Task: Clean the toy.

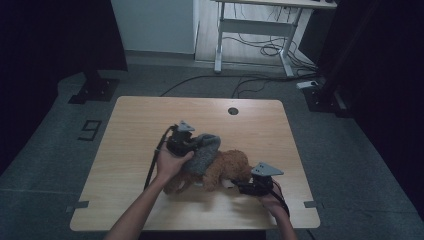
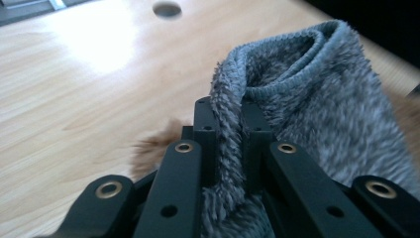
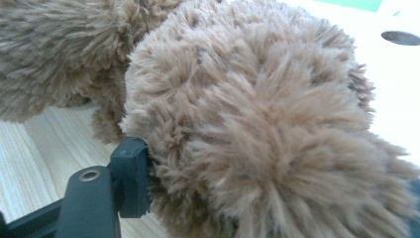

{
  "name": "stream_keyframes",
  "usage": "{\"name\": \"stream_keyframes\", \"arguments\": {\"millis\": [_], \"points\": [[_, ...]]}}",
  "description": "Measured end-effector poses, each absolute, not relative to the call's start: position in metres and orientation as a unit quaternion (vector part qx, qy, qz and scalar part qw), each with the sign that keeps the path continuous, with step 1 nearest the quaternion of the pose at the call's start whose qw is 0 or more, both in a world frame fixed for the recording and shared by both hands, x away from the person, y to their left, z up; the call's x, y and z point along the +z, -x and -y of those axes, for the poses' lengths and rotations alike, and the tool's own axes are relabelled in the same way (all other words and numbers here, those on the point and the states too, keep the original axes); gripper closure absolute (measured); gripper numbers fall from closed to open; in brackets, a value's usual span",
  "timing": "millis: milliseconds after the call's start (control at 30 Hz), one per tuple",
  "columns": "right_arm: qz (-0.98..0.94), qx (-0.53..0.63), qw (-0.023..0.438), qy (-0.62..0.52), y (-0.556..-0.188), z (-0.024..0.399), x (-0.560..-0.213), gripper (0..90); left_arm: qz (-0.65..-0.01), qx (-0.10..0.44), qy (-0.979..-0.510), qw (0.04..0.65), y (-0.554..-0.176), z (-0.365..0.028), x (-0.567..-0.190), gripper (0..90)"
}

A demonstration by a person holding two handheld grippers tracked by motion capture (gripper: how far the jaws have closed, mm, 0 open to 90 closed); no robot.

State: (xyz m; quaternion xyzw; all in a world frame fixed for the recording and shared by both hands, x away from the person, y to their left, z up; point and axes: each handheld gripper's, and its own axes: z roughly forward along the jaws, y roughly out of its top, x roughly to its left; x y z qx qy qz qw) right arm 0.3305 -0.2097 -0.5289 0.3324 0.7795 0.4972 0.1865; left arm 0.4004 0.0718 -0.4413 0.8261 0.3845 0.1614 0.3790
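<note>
Two soft things lie together near the middle of the high view, on the light wooden bench (image 1: 130,125): a brown plush toy (image 1: 227,167) and a grey fuzzy sock (image 1: 205,150) draped over its left part. The left gripper (image 1: 192,145) sits at the upper left edge of the sock, held by a hand (image 1: 170,162) that comes up from the bottom of the frame. In the left gripper view its two black jaws are pinched tight on a fold of the sock (image 2: 297,104), whose ribbed cuff opens toward the upper right of that frame; a tuft of the toy's brown fur (image 2: 153,146) shows just left of the jaws. The right gripper (image 1: 240,185) lies at the lower right of the toy, touching it. In the right gripper view one black jaw presses into the fur at the lower left of the frame, with the toy's round shaggy bulk (image 3: 257,119) directly above it; the other jaw is buried in fur, so its grip cannot be told.
</note>
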Motion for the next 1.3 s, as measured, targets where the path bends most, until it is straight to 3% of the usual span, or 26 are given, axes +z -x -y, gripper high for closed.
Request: {"name": "stream_keyframes", "arguments": {"millis": [267,400,533,700,833,1033,1300], "points": [[-0.777,0.491,0.152,-0.363,-0.327,0.22,-0.514,15.2,-0.386,0.157,-0.817,0.4,-0.385,-0.083,-0.451,80.8],[-0.749,0.528,0.124,-0.38,-0.325,0.24,-0.501,13.6,-0.37,0.176,-0.816,0.409,-0.369,-0.084,-0.454,81.0],[-0.721,0.55,0.131,-0.4,-0.325,0.253,-0.481,12.3,-0.363,0.172,-0.815,0.419,-0.357,-0.087,-0.454,81.0],[-0.752,0.516,0.125,-0.392,-0.335,0.235,-0.476,6.8,-0.364,0.147,-0.807,0.442,-0.347,-0.097,-0.458,81.0],[-0.785,0.474,0.091,-0.388,-0.348,0.213,-0.492,2.0,-0.369,0.114,-0.8,0.46,-0.339,-0.109,-0.462,81.1],[-0.796,0.459,0.079,-0.387,-0.344,0.202,-0.506,16.4,-0.375,0.081,-0.784,0.488,-0.325,-0.13,-0.475,81.5],[-0.79,0.448,0.155,-0.39,-0.335,0.194,-0.508,42.8,-0.389,0.11,-0.77,0.493,-0.335,-0.119,-0.48,81.6]]}}
